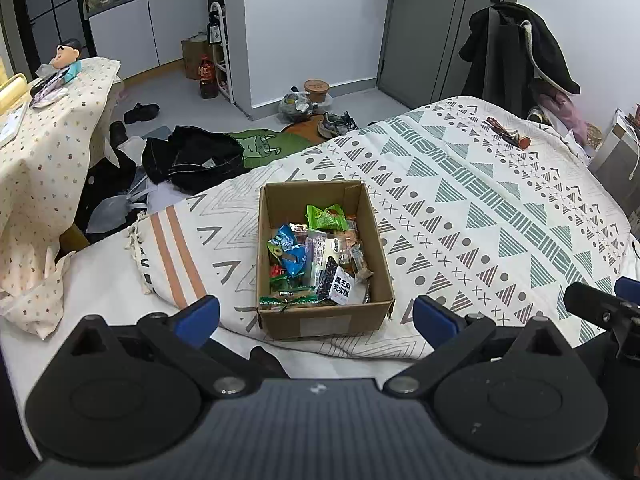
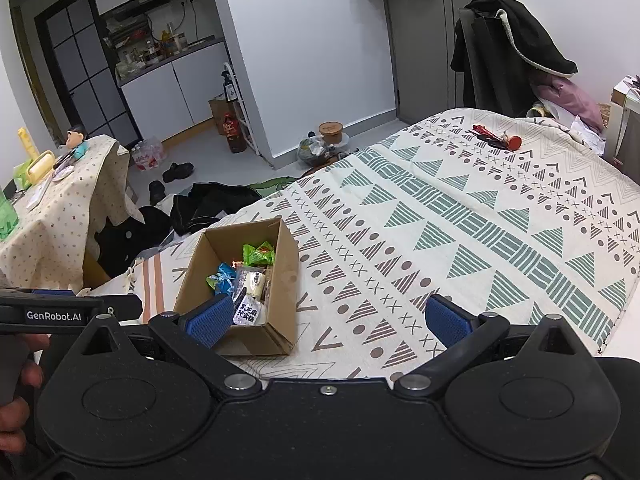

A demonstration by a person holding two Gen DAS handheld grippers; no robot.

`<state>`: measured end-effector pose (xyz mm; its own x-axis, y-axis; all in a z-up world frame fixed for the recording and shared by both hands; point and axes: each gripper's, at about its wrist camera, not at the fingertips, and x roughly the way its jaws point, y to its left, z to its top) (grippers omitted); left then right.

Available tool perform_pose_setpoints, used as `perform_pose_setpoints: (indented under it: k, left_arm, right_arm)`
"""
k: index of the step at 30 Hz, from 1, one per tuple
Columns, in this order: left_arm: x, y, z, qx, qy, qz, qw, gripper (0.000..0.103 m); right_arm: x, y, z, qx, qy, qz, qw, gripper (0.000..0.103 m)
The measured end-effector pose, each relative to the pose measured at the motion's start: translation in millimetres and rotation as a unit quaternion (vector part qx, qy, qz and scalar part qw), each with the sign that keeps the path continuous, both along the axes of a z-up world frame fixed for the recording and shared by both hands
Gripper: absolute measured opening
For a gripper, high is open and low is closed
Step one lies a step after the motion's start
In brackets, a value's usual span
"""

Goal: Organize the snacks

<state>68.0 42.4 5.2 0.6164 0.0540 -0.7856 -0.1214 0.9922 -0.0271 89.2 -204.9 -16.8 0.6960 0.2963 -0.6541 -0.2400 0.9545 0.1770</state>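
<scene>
Box of snacks dead ahead of left tongs on bed, long axis running away; right tongs offset rightward (both gaping, empty).

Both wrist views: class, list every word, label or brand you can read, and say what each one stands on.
"GenRobot.AI": white letters on the black body of the left gripper, seen in the right wrist view.
White snack packet in the cardboard box: bold black Chinese characters, too blurred to read surely.
Other snack wrappers: print too small.
Bottle on the floor: label unreadable.
Pale label on the box front: blank or too faint.
</scene>
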Motion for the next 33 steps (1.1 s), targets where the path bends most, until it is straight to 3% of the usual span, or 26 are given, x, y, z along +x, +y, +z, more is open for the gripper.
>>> perform_pose_setpoints:
  k: [33]
  left_arm:
    - [-1.5,-1.3,2.9,-0.001,0.005,-0.002,1.0000,0.102]
  right_arm:
    - [-1.1,-0.9,0.3,-0.002,-0.001,0.006,1.000,0.103]
